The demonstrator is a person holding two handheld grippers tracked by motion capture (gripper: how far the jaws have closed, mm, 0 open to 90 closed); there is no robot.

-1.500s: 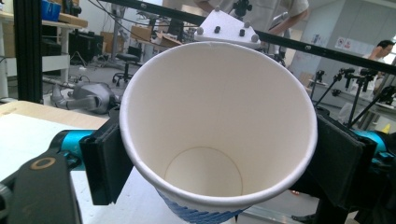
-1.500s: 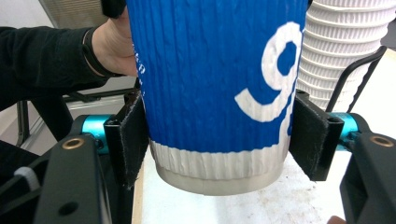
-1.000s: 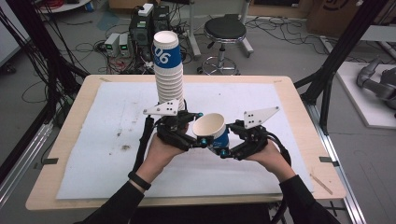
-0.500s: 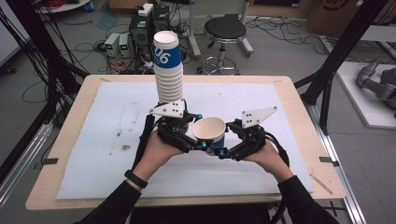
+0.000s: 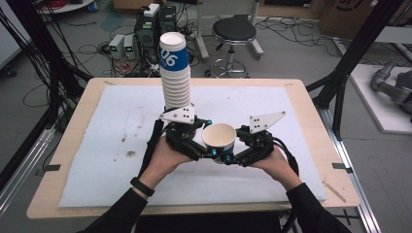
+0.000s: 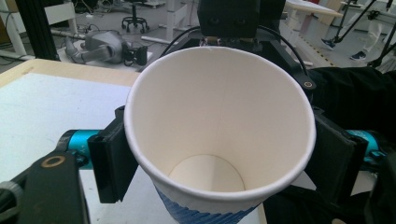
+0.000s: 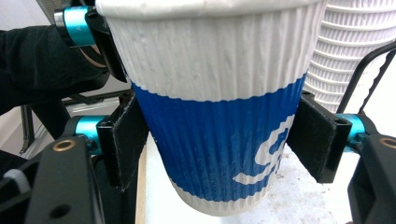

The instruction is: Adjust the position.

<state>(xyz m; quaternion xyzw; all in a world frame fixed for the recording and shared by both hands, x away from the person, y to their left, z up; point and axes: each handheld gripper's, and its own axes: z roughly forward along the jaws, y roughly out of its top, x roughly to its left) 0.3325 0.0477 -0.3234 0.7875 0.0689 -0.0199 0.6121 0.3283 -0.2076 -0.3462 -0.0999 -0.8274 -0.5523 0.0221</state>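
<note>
White matting covers the bench (image 5: 97, 145). Above its middle, a single paper cup (image 5: 219, 141) is clamped upright by the left gripper (image 5: 197, 148) and right gripper (image 5: 240, 155) together, beside the tall cup stack (image 5: 175, 73), presumably for handover.

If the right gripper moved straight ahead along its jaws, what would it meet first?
The white and blue ribbed paper cup already sits between the jaws of the right gripper, so it comes first. Directly behind it is probably the left gripper, though depth is unclear.

Wood table (image 5: 311, 104) w/ stained white mat (image 5: 116, 141), cup stack (image 5: 176, 77).
</note>
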